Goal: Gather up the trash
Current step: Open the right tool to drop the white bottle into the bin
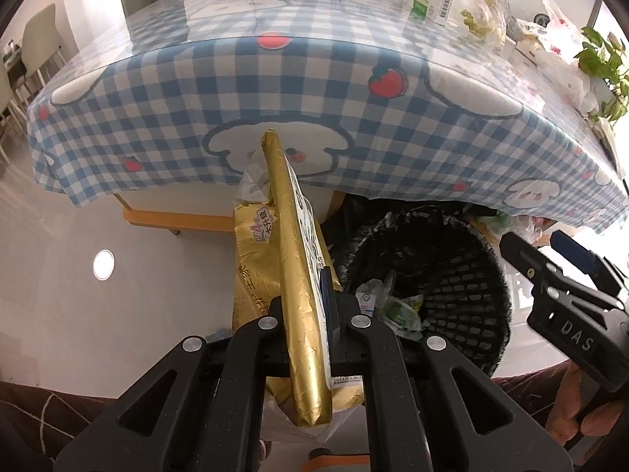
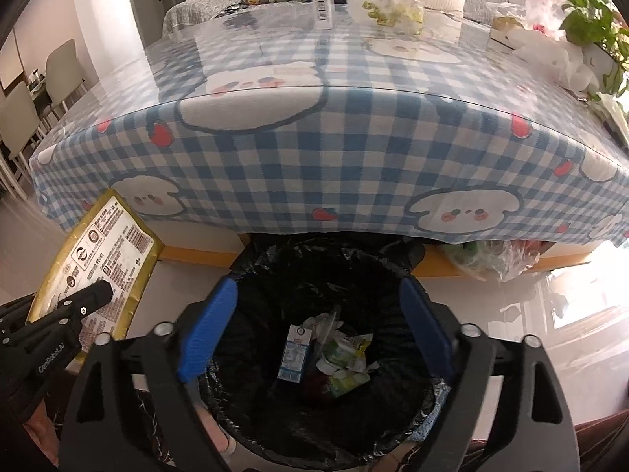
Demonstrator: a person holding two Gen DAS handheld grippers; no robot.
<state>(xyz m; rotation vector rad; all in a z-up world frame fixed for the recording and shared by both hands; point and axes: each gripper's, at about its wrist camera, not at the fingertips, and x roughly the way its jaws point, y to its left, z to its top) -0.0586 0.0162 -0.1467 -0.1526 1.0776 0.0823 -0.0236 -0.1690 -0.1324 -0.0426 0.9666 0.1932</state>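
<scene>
My left gripper [image 1: 306, 306] is shut on a flat gold package [image 1: 293, 259] with white printed labels, held upright just left of the black mesh trash bin [image 1: 464, 299]. The package [image 2: 106, 259] and the left gripper [image 2: 84, 303] also show at the left of the right wrist view. My right gripper [image 2: 318, 326] is open and empty, directly above the bin [image 2: 412, 428], which has a black liner. A small blue-white carton [image 2: 295, 352] and green-white wrappers [image 2: 346, 362] lie in the bin. The right gripper [image 1: 550, 259] shows at the right of the left wrist view.
A table with a blue-checked cloth [image 1: 236, 90] overhangs just behind the bin. On it stand a white box [image 1: 434, 2], clear plastic bags [image 1: 479, 11] and a potted plant [image 1: 601, 59]. A bag of rubbish [image 2: 491, 259] lies under the table. Chairs [image 2: 59, 74] stand far left.
</scene>
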